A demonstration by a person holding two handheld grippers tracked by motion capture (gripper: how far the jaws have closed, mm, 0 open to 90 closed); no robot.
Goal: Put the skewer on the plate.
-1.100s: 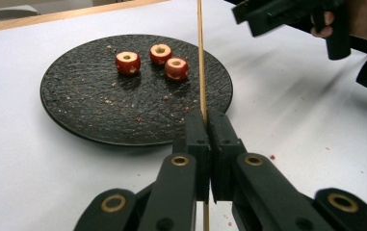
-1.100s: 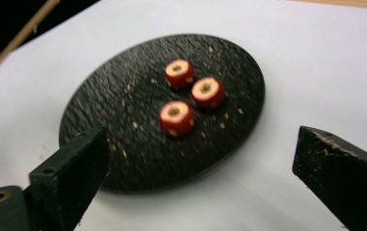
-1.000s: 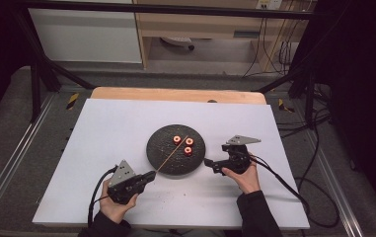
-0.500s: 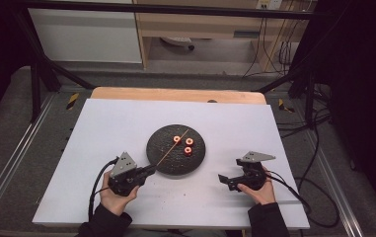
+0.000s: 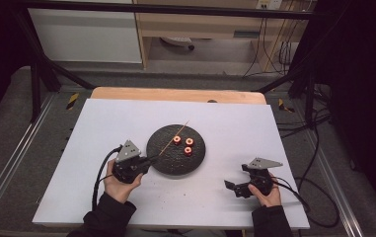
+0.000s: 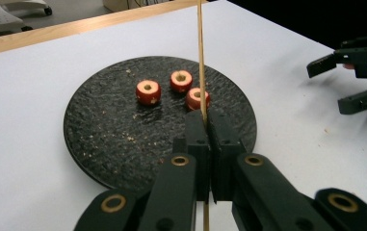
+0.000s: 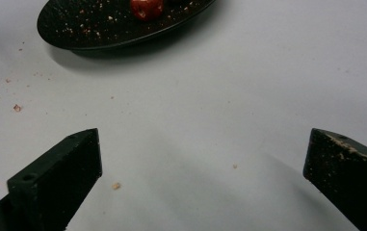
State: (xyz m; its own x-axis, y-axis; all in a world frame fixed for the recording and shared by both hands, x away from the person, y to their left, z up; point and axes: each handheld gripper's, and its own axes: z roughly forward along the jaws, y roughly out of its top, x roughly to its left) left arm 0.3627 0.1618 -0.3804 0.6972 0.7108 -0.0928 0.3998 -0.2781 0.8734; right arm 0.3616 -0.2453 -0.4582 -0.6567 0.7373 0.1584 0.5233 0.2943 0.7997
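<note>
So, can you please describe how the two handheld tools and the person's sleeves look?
Each black two-jaw tool, left and right, carries a grey three-cornered plate on top and trails a black cable. The left tool's jaw links show brass-coloured pivot rings. The right tool's pads are flecked with pale crumbs. Both sleeves are dark.

No text, label, brand, number or sign can be read on anything here.

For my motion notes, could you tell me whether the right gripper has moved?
Yes: the right gripper has drawn back from the black plate toward the table's near edge.
</note>
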